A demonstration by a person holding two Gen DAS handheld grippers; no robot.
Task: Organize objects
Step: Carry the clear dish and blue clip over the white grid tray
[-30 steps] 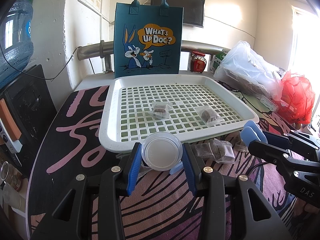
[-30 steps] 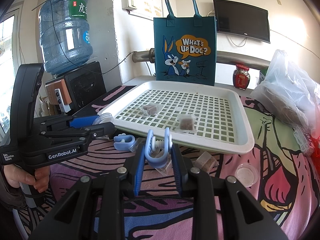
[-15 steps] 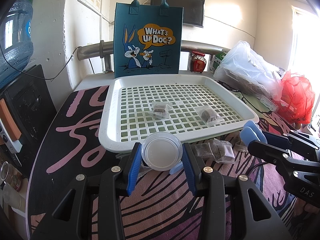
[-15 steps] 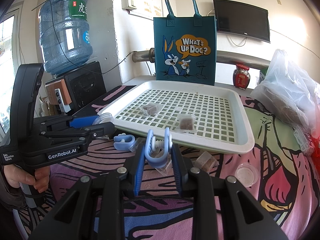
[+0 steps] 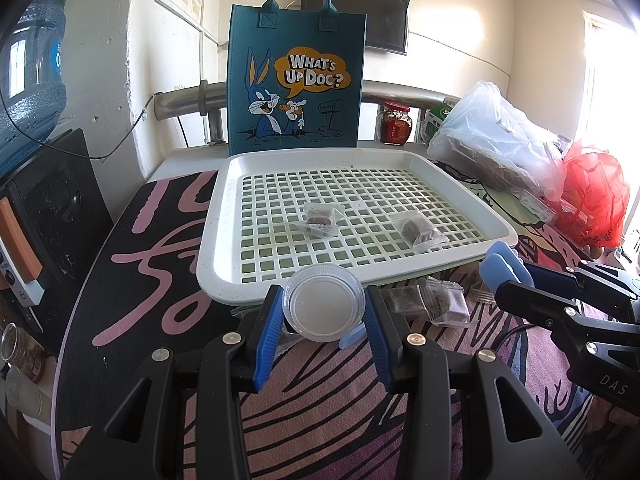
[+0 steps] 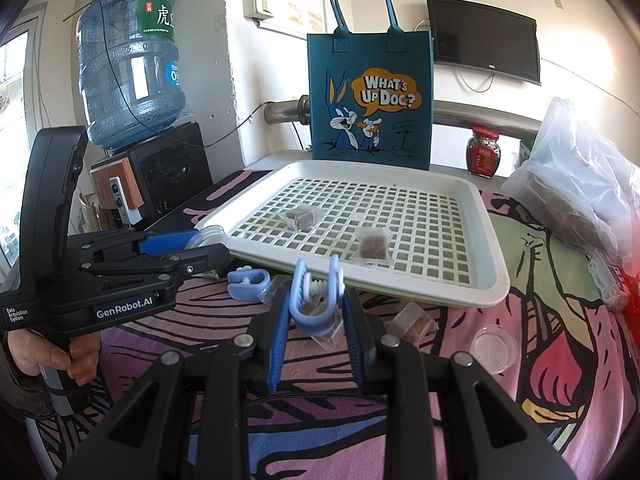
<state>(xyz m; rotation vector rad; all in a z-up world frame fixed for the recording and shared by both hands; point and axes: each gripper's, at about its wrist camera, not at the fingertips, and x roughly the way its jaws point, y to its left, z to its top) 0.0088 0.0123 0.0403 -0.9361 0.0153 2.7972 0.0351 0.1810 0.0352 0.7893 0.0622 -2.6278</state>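
Note:
My left gripper [image 5: 323,308] is shut on a small clear round plastic cup [image 5: 323,307], held just in front of the near rim of the white slotted tray [image 5: 224,224]. My right gripper [image 6: 316,300] is shut on a light blue clip [image 6: 316,300], also short of the tray [image 6: 492,280]. Two wrapped brown candies [image 5: 320,218] [image 5: 422,232] lie inside the tray. More wrapped candies [image 5: 430,300] and a second blue clip [image 6: 248,284] lie on the patterned cloth by the tray's near edge. Another small cup [image 6: 493,348] sits at the right.
A teal cartoon tote bag [image 5: 296,76] stands behind the tray. A red-lidded jar [image 6: 484,152], a clear plastic bag [image 6: 584,184] and a red bag [image 5: 592,196] crowd the right side. A water dispenser with a blue bottle [image 6: 128,68] stands left. A person's hand [image 6: 60,360] holds the left gripper's handle.

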